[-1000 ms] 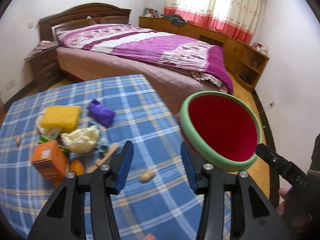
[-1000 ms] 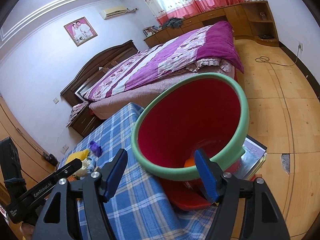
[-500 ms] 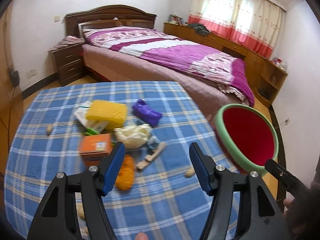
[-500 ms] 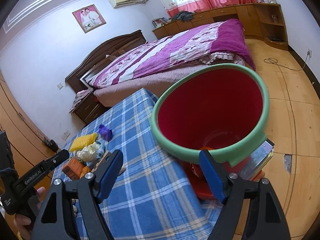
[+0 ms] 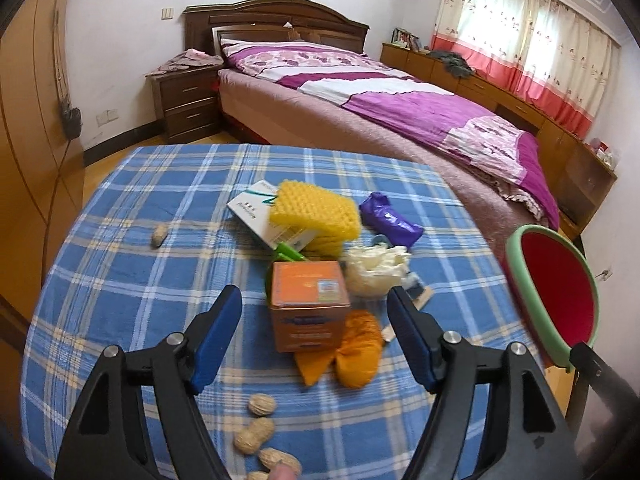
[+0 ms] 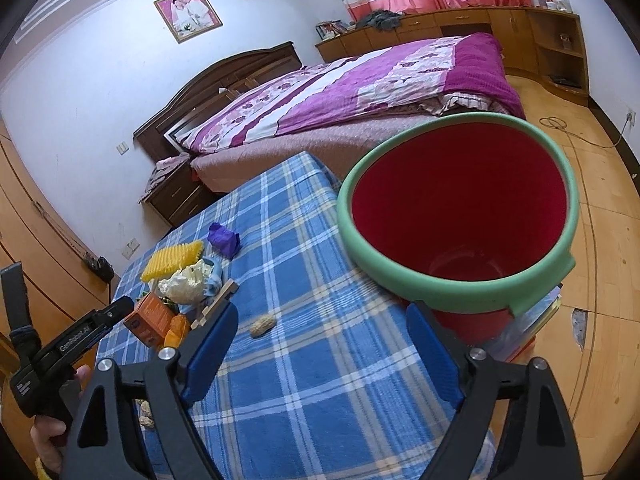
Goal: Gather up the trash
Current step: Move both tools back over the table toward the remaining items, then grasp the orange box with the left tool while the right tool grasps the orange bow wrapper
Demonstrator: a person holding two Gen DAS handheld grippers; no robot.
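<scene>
Trash sits in a loose heap near the middle of the worktop (image 5: 120, 280), which is covered in blue plaid cloth. Topmost: a yellow ridged sponge (image 5: 314, 212), lying on a white carton with green print (image 5: 254, 210). Just right of it, a crumpled purple wrapper (image 5: 390, 224). In front, an orange box (image 5: 308, 304), corners sharp, label facing up. Against its right side, a wad of cream-white crumpled paper (image 5: 374, 274); touching its near right corner, a bunched orange wrapper (image 5: 356, 352). A wooden stick pokes out beside the cream-white wad, mostly hidden.

Peanuts in shell scattered: one alone, left of the heap (image 5: 159, 235); a cluster at the near edge (image 5: 260, 428).

Red bin with green rim (image 6: 460, 216) stands off the worktop's right edge, mouth tilted toward the camera.

Left hand-held gripper (image 5: 316, 328): jaws opening, blue pads apart, orange box seen between them but not touched. Right hand-held gripper (image 6: 322, 348): jaws opening, wide apart, nothing held, just before the bin.
</scene>
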